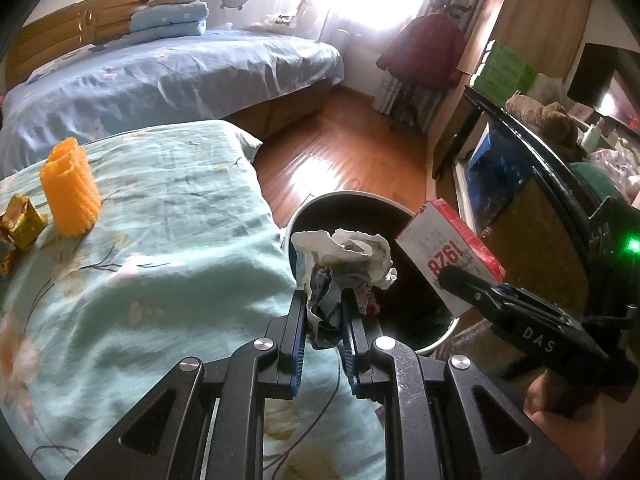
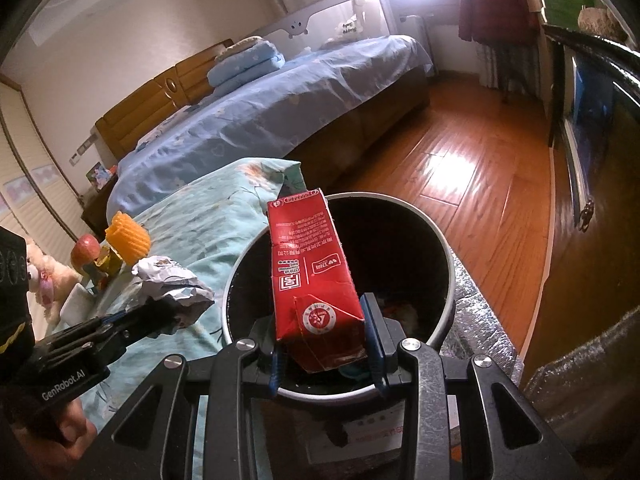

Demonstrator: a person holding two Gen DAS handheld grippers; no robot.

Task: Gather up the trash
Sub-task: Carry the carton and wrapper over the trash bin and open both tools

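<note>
Bedroom with floral bedspread: left-wrist view, left gripper pinching crumpled paper at the near rim of the black trash bin; right-wrist view, right gripper clamping a red carton, long axis pointing forward, directly over the bin mouth.

place: home bedroom | evidence: bed with folded quilts, coat rack, wood floor
</note>
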